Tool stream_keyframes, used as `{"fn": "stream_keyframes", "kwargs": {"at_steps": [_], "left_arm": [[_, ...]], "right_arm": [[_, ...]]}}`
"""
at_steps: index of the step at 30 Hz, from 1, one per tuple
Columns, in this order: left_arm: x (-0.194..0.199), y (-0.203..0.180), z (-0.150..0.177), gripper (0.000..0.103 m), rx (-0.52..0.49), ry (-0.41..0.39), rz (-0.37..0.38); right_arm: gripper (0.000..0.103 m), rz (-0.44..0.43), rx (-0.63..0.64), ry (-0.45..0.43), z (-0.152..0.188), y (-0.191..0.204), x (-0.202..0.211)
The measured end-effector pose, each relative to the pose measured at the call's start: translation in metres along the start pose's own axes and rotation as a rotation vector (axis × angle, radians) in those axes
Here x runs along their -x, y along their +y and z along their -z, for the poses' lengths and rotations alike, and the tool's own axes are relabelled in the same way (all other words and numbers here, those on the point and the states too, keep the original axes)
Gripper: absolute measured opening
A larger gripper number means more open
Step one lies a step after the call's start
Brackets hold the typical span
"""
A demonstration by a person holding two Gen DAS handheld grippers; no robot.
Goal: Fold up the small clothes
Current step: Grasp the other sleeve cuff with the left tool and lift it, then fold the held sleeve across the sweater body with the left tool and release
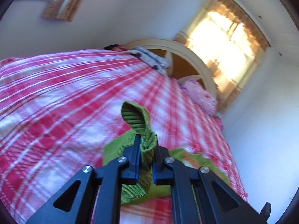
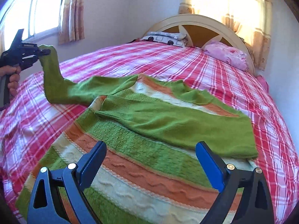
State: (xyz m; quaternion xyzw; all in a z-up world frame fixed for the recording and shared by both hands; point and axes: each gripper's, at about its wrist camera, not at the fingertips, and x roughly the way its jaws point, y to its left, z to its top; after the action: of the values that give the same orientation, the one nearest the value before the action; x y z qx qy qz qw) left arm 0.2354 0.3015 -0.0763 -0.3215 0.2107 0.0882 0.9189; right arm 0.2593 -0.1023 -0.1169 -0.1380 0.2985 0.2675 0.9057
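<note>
My left claw (image 1: 147, 145) was clamped on the green sweater's (image 2: 149, 115) cuff (image 1: 139, 120), lifted off the bed (image 2: 214, 69); my right claw (image 2: 151, 160) hung apart. I judged the sleeve should cross flat, unwrinkled.

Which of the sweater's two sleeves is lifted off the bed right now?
The sleeve on the picture's left, its cuff pinched in the left gripper. The other sleeve lies flat, folded across the sweater's striped body.
</note>
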Motion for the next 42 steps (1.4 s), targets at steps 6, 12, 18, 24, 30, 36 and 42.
{"fn": "stream_keyframes", "kwargs": {"at_steps": [6, 12, 18, 24, 30, 36, 42], "left_arm": [[-0.008, -0.058, -0.002, 0.010, -0.057, -0.004, 0.098], [-0.018, -0.114, -0.003, 0.010, -0.102, -0.014, 0.180], [-0.026, -0.165, 0.001, 0.010, -0.134, -0.011, 0.242], [-0.036, -0.219, 0.011, 0.010, -0.183, 0.007, 0.305], [-0.056, -0.257, 0.039, 0.010, -0.226, 0.053, 0.342], [-0.097, -0.287, 0.090, 0.010, -0.292, 0.141, 0.325], [-0.132, -0.310, 0.139, 0.010, -0.347, 0.257, 0.310]], "right_arm": [[0.096, 0.018, -0.079, -0.037, 0.015, -0.028, 0.033], [0.096, 0.024, -0.109, -0.052, 0.030, -0.041, 0.053], [0.096, 0.018, -0.127, -0.057, 0.046, -0.047, 0.062], [0.096, 0.012, -0.176, -0.054, 0.061, -0.061, 0.065], [0.096, 0.003, -0.184, -0.034, 0.069, -0.066, 0.061], [0.096, -0.010, -0.184, -0.005, 0.076, -0.062, 0.052], [0.096, -0.026, -0.173, 0.045, 0.086, -0.055, 0.038]]}}
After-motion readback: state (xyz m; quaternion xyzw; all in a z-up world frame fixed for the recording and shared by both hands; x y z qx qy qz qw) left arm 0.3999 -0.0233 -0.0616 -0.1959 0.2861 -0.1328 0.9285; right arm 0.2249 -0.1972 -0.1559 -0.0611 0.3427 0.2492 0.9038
